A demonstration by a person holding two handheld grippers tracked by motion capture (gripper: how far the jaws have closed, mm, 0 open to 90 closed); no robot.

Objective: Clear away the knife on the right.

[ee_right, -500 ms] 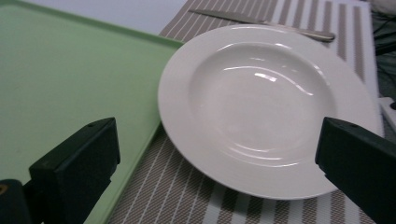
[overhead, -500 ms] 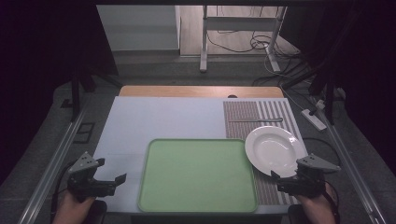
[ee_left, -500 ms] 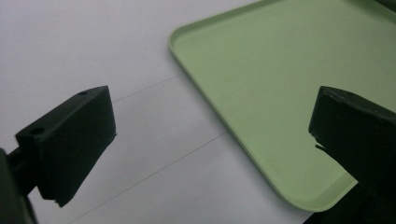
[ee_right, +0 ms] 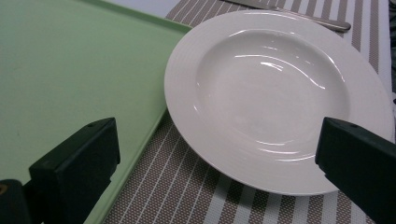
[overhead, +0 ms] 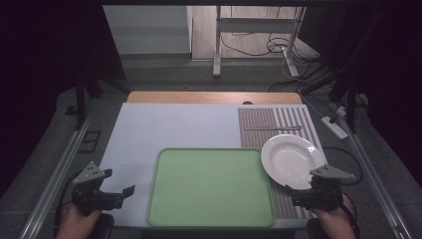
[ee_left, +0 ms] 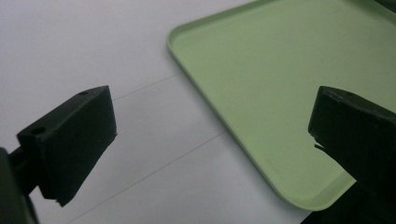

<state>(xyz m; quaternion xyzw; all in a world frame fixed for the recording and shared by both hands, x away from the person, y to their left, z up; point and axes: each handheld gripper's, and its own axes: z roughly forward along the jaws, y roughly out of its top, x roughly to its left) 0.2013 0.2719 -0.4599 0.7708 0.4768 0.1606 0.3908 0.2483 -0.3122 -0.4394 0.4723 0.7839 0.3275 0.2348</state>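
Observation:
A light green tray (overhead: pixel 211 186) lies empty at the table's front centre. A white plate (overhead: pixel 291 160) rests on the striped placemat (overhead: pixel 276 124) to its right, its rim close to the tray's edge (ee_right: pixel 154 126). My right gripper (overhead: pixel 298 191) is open just in front of the plate (ee_right: pixel 275 93), jaws spread wide toward it. My left gripper (overhead: pixel 119 193) is open at the front left, pointing at the tray's near left corner (ee_left: pixel 261 93). A hand holds each gripper.
A metal knife (overhead: pixel 272 128) lies on the placemat beyond the plate. The white table surface (overhead: pixel 174 124) stretches behind the tray. A wooden strip (overhead: pixel 214 97) runs along the far edge. Cables and a power strip (overhead: pixel 334 127) lie on the floor to the right.
Both grippers have barely shifted; the scene is otherwise the same.

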